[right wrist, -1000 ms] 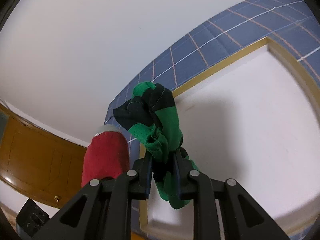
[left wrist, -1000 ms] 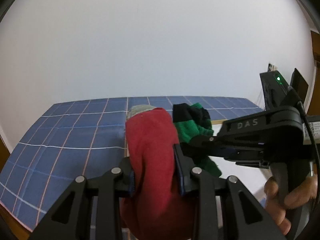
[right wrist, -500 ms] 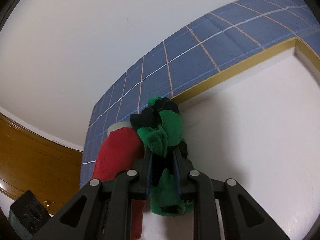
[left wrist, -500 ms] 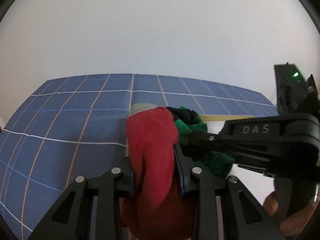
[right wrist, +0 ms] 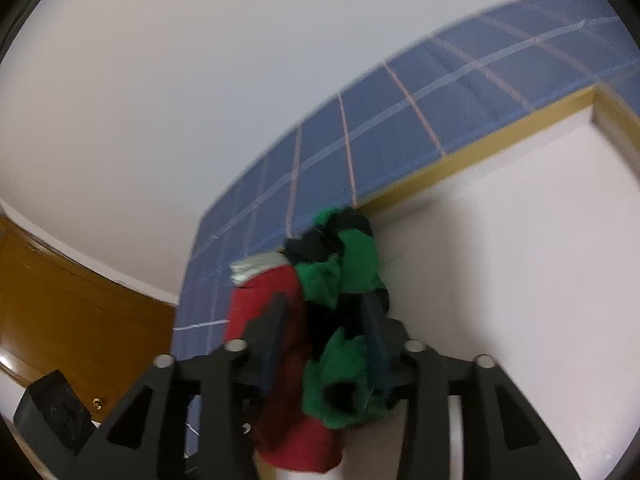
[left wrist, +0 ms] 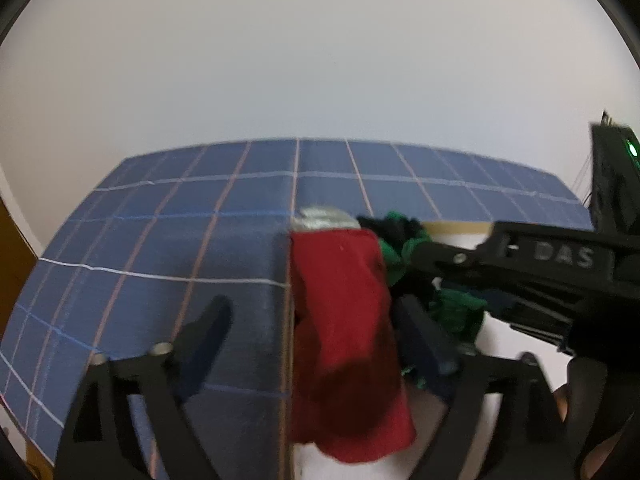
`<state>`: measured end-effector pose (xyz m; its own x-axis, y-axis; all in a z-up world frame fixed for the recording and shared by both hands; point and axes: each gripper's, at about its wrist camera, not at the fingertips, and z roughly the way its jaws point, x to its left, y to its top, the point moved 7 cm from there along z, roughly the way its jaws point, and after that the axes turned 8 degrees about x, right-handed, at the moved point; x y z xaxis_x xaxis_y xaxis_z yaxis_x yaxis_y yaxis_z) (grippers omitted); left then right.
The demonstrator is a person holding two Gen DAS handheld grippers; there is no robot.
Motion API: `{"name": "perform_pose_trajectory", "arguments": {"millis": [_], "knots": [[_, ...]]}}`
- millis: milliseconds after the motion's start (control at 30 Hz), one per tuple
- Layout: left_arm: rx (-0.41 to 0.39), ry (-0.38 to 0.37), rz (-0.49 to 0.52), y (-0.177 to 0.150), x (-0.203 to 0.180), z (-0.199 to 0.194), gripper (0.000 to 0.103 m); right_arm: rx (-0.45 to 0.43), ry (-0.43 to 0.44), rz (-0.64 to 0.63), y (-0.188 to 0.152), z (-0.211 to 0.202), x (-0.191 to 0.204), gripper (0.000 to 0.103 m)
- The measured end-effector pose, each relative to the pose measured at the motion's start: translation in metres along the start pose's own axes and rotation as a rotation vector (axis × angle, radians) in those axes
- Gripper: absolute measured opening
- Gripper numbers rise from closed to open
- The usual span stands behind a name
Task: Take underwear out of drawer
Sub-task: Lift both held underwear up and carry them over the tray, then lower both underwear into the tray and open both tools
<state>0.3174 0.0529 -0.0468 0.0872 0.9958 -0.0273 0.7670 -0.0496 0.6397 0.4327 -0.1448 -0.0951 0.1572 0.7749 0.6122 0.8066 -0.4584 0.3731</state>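
Note:
Red underwear with a grey waistband lies along the edge of the blue checked cloth. My left gripper straddles it, jaws opening wide, and the left finger stands well clear of the fabric. Beside it on the right sits a bunched green-and-black underwear, with my right gripper over it. In the right wrist view that green-and-black bundle lies between the fingers of the right gripper, whose jaws are opening and no longer pinch it. The red underwear rests at its left.
A white surface with a tan border strip meets the blue checked cloth. Brown wooden furniture stands at the left. A plain white wall fills the background. A hand holds the right gripper's handle.
Both grippers came down toward the cloth's edge with their garments. Both pairs of jaws, shut on the fabric before, have spread apart, the left much wider; the garments now rest on the surface.

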Motion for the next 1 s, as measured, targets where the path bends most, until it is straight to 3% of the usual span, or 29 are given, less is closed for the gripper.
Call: {"name": "perform_pose_trajectory", "arguments": {"millis": [67, 467, 667, 1000], "knots": [[-0.036, 0.015, -0.016, -0.001, 0.003, -0.013, 0.102, -0.052, -0.017, -0.032, -0.004, -0.017, 0.003, 0.061], [-0.111, 0.056, 0.078, -0.047, -0.017, -0.07, 0.102, -0.208, -0.17, -0.209, -0.056, -0.092, 0.002, 0.061], [-0.126, 0.059, 0.107, -0.076, -0.029, -0.093, 0.102, -0.227, -0.216, -0.303, -0.098, -0.126, 0.0, 0.061], [-0.119, 0.034, 0.112, -0.116, -0.043, -0.12, 0.102, -0.248, -0.206, -0.369, -0.147, -0.164, 0.002, 0.061]]}}
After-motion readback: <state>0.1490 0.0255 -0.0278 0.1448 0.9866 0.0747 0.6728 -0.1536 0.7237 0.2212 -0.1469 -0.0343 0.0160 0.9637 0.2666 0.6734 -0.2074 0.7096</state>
